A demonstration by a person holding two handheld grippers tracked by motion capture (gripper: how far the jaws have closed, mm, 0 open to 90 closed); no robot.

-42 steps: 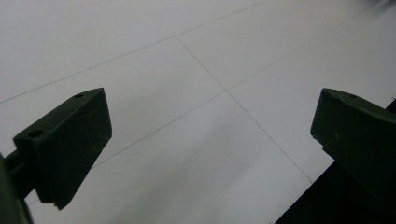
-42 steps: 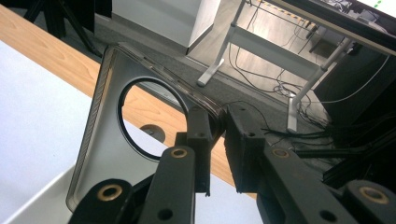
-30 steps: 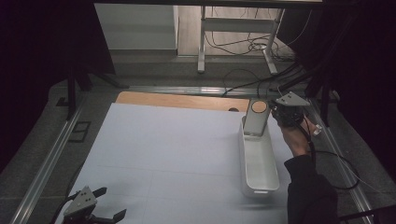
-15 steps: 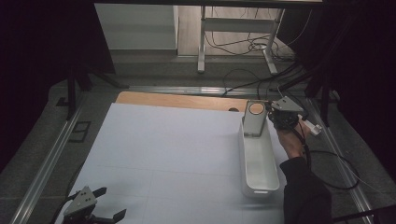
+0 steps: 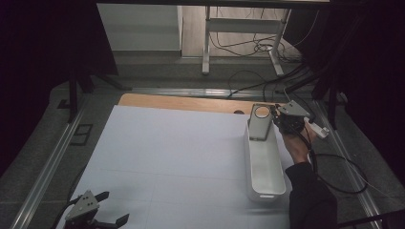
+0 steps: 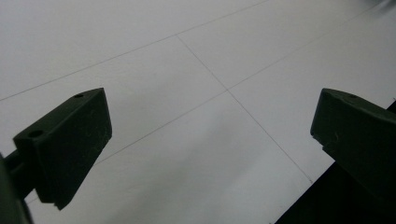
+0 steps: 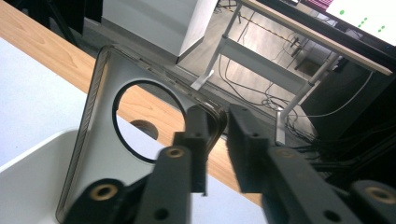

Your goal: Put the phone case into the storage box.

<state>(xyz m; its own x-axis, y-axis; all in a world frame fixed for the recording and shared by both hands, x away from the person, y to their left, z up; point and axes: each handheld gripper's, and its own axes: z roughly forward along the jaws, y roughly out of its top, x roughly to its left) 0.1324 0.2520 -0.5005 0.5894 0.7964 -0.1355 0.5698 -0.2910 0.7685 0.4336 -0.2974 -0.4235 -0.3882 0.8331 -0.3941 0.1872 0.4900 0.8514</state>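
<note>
A grey flat plate (image 5: pixel 258 130) with a round hole leans upright at the far end of a long white bin (image 5: pixel 265 194). My right gripper (image 5: pixel 276 117) is at the plate's right edge, held by a hand (image 5: pixel 296 145). In the right gripper view the plate (image 7: pixel 93 140) has its rounded corner between the jaws of the right gripper (image 7: pixel 217 135). These jaws have just been opening, and a slim gap shows beside the corner. The left gripper (image 5: pixel 113 207) rests at the near left of the white sheet (image 5: pixel 167 152), open with nothing between its jaws (image 6: pixel 210 140).
The sheet covers a wooden table (image 5: pixel 181 102) whose far edge shows bare. A black cable (image 5: pixel 344 167) loops right of the bin. Metal rails (image 5: pixel 47 171) run along both sides. Desk legs and wires stand on the floor beyond.
The plate and the right gripper have shifted slightly left over the bin's far end. The left gripper has stayed where it was.
</note>
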